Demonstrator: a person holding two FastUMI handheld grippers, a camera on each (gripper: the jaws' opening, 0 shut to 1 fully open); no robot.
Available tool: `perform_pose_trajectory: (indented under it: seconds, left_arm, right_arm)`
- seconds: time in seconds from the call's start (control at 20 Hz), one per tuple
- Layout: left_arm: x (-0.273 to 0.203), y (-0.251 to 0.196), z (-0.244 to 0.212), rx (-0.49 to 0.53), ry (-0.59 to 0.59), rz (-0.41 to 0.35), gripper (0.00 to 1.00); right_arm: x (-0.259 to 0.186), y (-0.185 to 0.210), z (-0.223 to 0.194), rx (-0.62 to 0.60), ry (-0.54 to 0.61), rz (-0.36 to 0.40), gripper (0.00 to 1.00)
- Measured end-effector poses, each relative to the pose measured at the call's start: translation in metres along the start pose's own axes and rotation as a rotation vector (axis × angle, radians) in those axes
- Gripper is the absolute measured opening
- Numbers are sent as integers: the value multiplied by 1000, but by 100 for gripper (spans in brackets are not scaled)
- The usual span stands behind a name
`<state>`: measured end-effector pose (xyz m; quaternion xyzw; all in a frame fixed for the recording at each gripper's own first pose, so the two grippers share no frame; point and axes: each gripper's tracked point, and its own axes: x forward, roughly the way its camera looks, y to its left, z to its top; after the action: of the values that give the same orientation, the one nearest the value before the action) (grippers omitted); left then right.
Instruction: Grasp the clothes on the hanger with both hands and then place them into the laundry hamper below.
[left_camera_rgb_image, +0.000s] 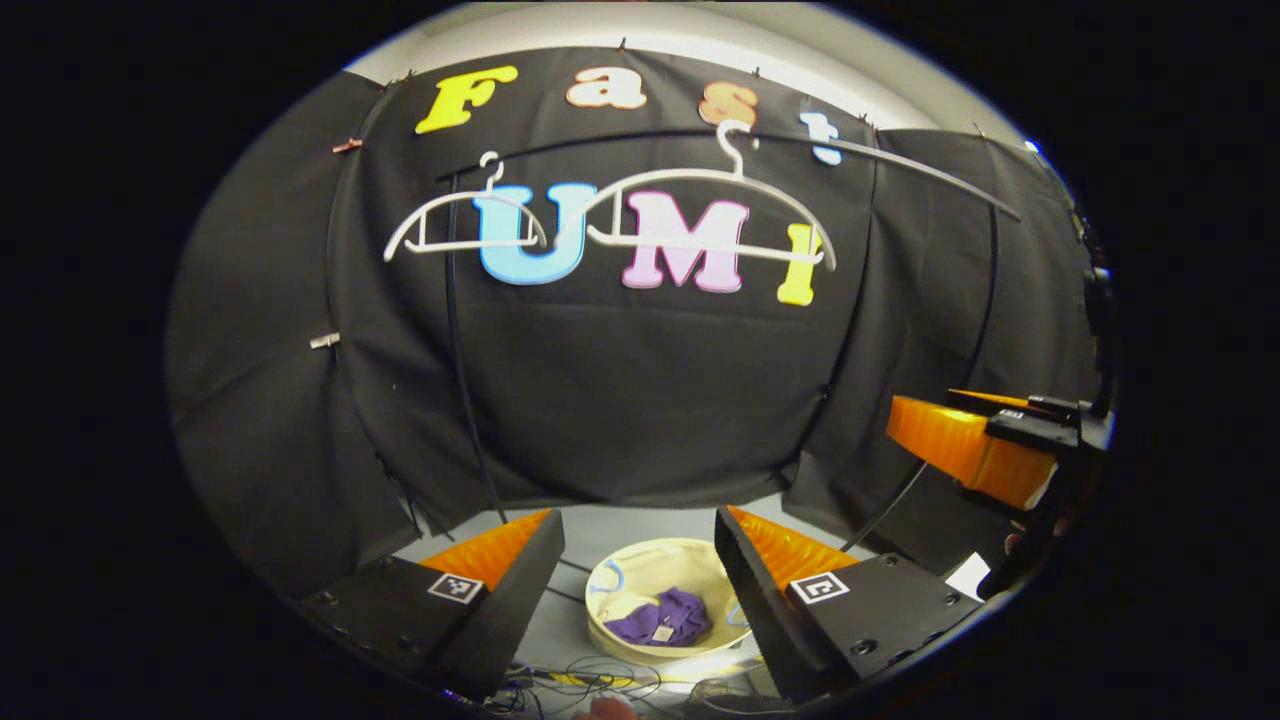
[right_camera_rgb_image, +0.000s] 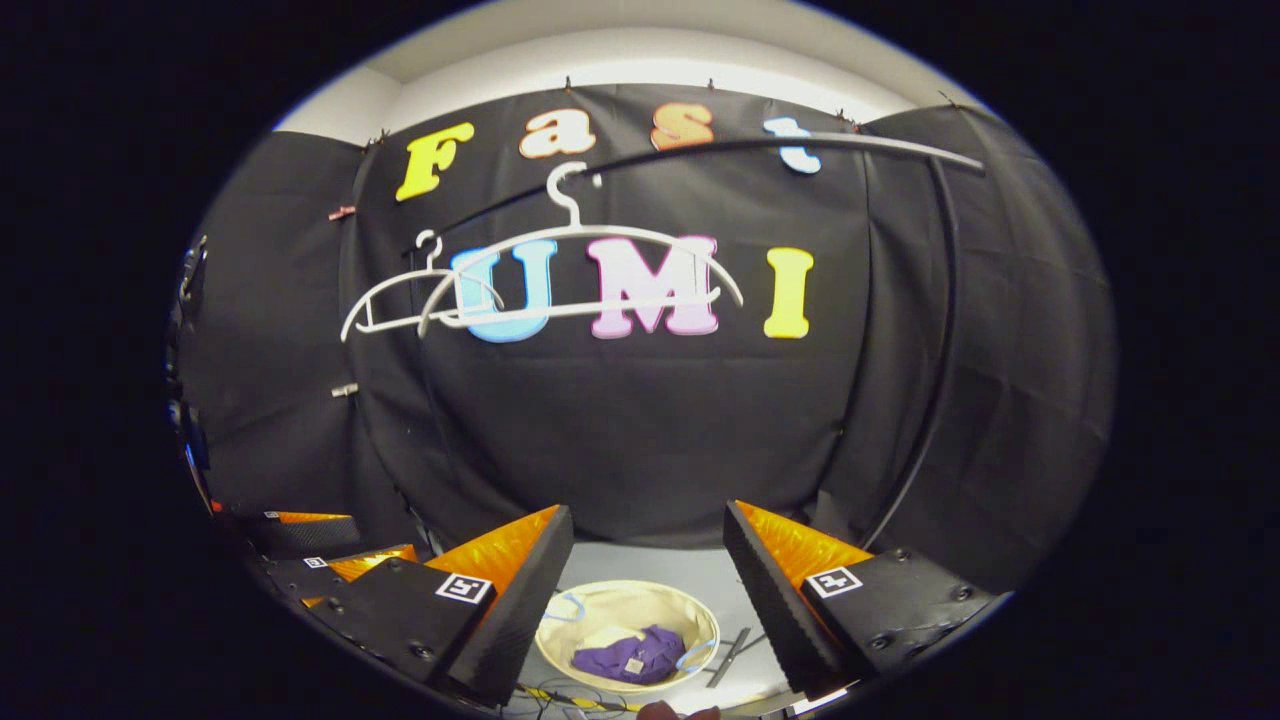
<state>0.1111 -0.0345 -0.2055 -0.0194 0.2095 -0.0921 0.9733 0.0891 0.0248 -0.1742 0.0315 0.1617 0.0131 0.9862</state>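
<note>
Left gripper (left_camera_rgb_image: 640, 560): fingers spread wide, nothing between them. Right gripper (right_camera_rgb_image: 648, 560): same, fingers apart and empty. In the left gripper view the right gripper also shows at 3 o'clock, orange finger pointing inward, a hand partly visible under it. In the right gripper view the left gripper sits at 8 o'clock, low and close beside the right one.

Straight ahead between each pair of fingers, at 6 o'clock: the hamper (left_camera_rgb_image: 625, 562), round, cream-coloured, standing on the floor. A purple garment (left_camera_rgb_image: 662, 617) lies crumpled inside it, a small tag showing on top. In the right gripper view it is the same picture: hamper (right_camera_rgb_image: 600, 600), garment (right_camera_rgb_image: 630, 655) in its lower half, below the rim.

At 12 o'clock: two white hangers (left_camera_rgb_image: 610, 215) on a dark rod (left_camera_rgb_image: 900, 160), both bare. So by the look of it the task is done or nearly done; the clothes are in the hamper.

Risks from here, as judgement:
- Loose cables (left_camera_rgb_image: 580, 685) lie on the floor at 6 o'clock, just beside the hamper. A low pass by either gripper could snag them or nudge the hamper.
- The hamper looks light and soft-walled; a knock on the rim could tip it and spill the garment.
- The grippers are near each other; pulling both back at once could make them collide.
- Raising either one carelessly could catch a hanger and knock it off the rod.
</note>
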Motion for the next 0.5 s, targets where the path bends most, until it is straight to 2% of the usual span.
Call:
perform_pose_trajectory:
  seconds: [0.1, 0.3, 0.4, 0.45, 0.5]
  left_arm:
    - [-23, 1, 33, 6, -76, 6, 96]
    - [-63, 6, 90, 51, -230, 59, 95]
    - [-80, 6, 108, 59, -282, 83, 92]
    - [-87, 5, 114, 60, -301, 95, 95]
    - [-97, 4, 120, 59, -321, 106, 95]
  right_arm:
    - [-11, 6, 29, -7, -49, 7, 98]
    - [-32, 12, 60, -12, -108, 20, 100]
    - [-43, 16, 74, -3, -140, 29, 98]
    - [-47, 16, 80, -6, -152, 36, 100]
    - [-52, 15, 86, -14, -163, 39, 97]
